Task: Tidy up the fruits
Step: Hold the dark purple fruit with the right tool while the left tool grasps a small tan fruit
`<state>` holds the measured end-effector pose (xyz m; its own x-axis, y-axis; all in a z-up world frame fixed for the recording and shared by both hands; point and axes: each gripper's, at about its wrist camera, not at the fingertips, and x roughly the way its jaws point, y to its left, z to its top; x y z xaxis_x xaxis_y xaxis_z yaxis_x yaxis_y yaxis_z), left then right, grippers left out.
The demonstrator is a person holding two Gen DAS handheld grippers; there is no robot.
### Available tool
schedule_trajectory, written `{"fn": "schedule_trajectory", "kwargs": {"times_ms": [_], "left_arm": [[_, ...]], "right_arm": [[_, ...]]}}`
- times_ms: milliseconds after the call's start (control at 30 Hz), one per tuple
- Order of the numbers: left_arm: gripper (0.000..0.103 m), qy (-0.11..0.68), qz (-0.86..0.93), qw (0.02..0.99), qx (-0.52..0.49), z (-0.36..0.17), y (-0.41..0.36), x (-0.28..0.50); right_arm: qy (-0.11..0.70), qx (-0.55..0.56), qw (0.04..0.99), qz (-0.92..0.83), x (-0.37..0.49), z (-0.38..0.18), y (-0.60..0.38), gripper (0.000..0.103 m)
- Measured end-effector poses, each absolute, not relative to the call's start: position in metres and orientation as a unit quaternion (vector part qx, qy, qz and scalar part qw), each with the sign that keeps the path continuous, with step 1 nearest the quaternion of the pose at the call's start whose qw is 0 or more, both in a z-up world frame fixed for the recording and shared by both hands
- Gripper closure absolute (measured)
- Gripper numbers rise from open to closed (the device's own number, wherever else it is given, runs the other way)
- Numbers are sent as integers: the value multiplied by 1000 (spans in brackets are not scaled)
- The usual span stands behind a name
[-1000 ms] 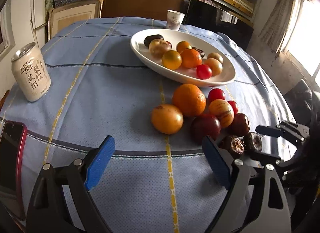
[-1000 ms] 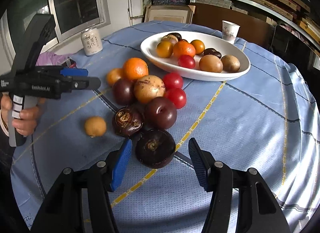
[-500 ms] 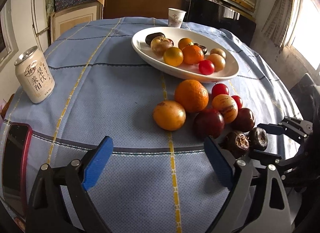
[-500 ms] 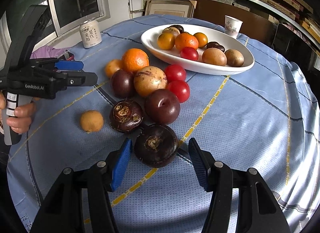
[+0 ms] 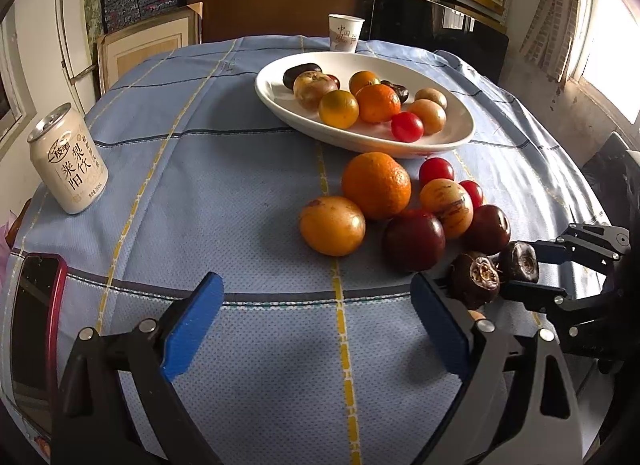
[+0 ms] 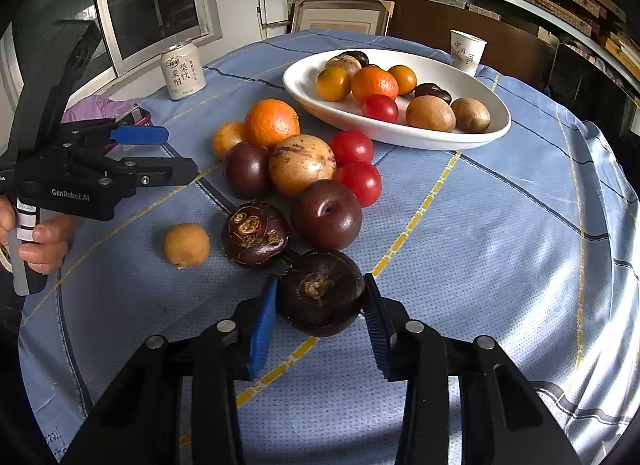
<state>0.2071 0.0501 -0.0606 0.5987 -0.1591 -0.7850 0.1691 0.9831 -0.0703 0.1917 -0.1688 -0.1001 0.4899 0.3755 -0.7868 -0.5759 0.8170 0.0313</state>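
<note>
As the right gripper [image 6: 320, 305] jaws close, dark water chestnut [image 6: 322, 291] pinched between both pads.

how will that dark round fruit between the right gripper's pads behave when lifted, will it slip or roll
The dark fruit looks firm and glossy, so it may slip in the right gripper, whose jaws have just closed on it. Being round, it would likely roll if dropped on the tablecloth.
</note>
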Motion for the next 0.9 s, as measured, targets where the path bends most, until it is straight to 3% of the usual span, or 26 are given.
{"fn": "schedule_trajectory", "kwargs": {"times_ms": [400, 600, 900], "left_arm": [[11, 424, -241, 870, 73, -59, 6, 174], [43, 442, -250, 859, 75, -67, 0, 178], [48, 449, -259, 852, 78, -71, -2, 180]], "right_arm": [[428, -13, 878, 214, 217, -96, -208, 61], [438, -26, 874, 209, 216, -100, -204, 61], [439, -29, 874, 205, 216, -102, -204, 61]]}}
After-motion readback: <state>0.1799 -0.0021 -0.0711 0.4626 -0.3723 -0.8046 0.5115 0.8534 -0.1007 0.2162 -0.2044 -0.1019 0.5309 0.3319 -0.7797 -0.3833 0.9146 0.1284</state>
